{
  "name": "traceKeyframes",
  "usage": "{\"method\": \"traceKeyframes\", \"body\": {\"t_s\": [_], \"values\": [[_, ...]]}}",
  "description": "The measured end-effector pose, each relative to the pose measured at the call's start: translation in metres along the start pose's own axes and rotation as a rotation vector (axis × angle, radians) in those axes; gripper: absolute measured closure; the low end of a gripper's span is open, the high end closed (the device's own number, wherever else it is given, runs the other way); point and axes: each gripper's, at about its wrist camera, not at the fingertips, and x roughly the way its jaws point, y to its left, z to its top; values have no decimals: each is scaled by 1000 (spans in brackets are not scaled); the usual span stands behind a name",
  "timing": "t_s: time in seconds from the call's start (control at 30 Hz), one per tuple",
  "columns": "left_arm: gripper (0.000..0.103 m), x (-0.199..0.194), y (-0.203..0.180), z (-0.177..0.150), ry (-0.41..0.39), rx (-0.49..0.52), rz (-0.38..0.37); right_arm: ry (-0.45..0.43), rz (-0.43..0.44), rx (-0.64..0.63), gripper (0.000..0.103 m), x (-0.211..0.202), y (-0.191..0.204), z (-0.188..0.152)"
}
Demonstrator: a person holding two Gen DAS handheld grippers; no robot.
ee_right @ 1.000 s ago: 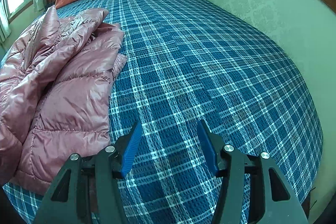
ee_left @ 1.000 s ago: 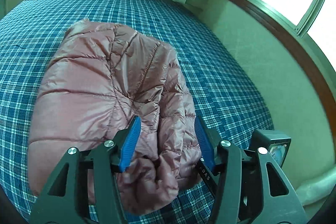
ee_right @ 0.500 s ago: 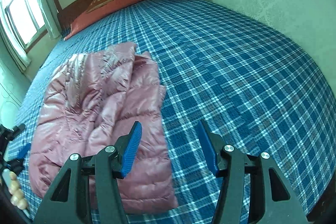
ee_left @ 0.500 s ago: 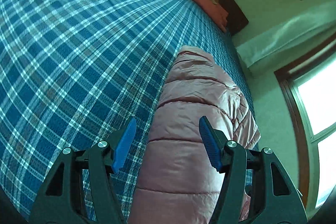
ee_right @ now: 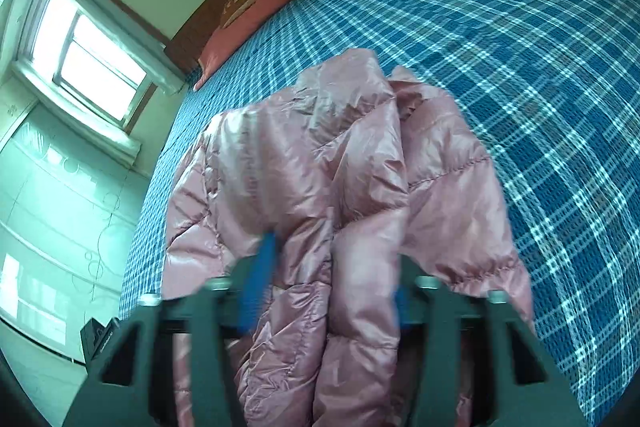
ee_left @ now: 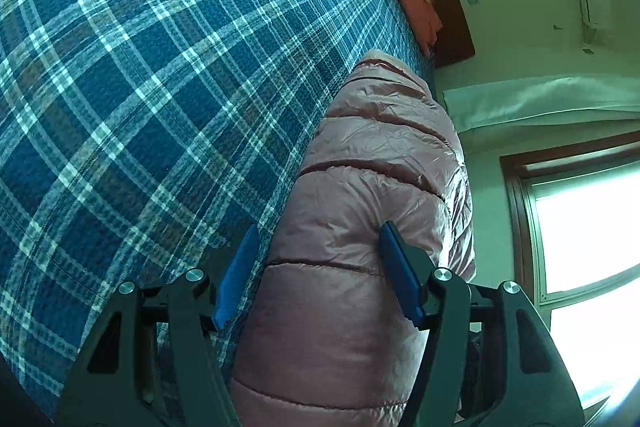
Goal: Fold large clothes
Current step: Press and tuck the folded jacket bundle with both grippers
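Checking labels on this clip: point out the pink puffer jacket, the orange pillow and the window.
pink puffer jacket (ee_right: 360, 167), right wrist view, on its crumpled upper panel.
orange pillow (ee_right: 256, 23), right wrist view, on its long side at the headboard.
window (ee_right: 92, 59), right wrist view, on the bright pane.

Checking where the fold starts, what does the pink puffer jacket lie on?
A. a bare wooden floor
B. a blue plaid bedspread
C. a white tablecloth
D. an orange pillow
B: the pink puffer jacket lies on the blue plaid bedspread; the orange pillow sits apart by the headboard.
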Motion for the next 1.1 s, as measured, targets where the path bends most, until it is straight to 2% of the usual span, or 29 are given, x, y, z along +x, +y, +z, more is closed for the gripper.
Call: {"method": "traceKeyframes", "body": {"t_s": [0.07, 0.2, 0.33, 0.47, 0.53, 0.63, 0.67, 0.7, 0.73, 0.77, 0.8, 0.83, 0.93, 1.03, 1.07, 1.1], "values": [[41, -1, -9, 0, 5, 25, -10, -18, 3, -25, 92, -5, 6, 3], [39, -2, -27, -11, 7, 114, 5, -67, -43, -37, 93, -27, -10, 10], [35, 22, -31, -27, 60, 166, 42, -30, -86, 3, 93, -21, -49, 11], [33, 40, -29, -36, 70, 213, 93, 9, -59, 17, 93, -9, -68, 10], [33, 37, -25, -35, 72, 198, 76, 13, -43, 26, 93, -14, -68, 10], [34, 23, -23, -34, 58, 197, 70, 8, -28, 35, 86, -32, -64, 10], [34, 15, -23, -36, 42, 199, 67, 6, -20, 43, 81, -40, -64, 9], [34, 7, -23, -38, 24, 202, 65, -1, -12, 50, 69, -49, -62, 5], [34, -2, -22, -41, 8, 206, 56, -12, -1, 59, 61, -60, -60, 0], [34, -8, -22, -45, -6, 211, 52, -24, 12, 70, 47, -69, -59, -4], [34, -14, -21, -49, -12, 213, 47, -35, 28, 80, 39, -79, -58, -11], [34, -18, -19, -53, -13, 212, 39, -40, 43, 88, 39, -87, -56, -18], [33, -22, -14, -62, -15, 191, 23, -28, 103, 103, 37, -105, -51, -41], [33, -15, -13, -64, 6, 184, 42, -20, 75, 89, 36, -108, -49, -56], [33, -14, -13, -65, 6, 187, 54, -5, 48, 82, 41, -103, -50, -59], [35, -12, -14, -66, 6, 201, 72, 10, 12, 85, 60, -98, -53, -63]]}}
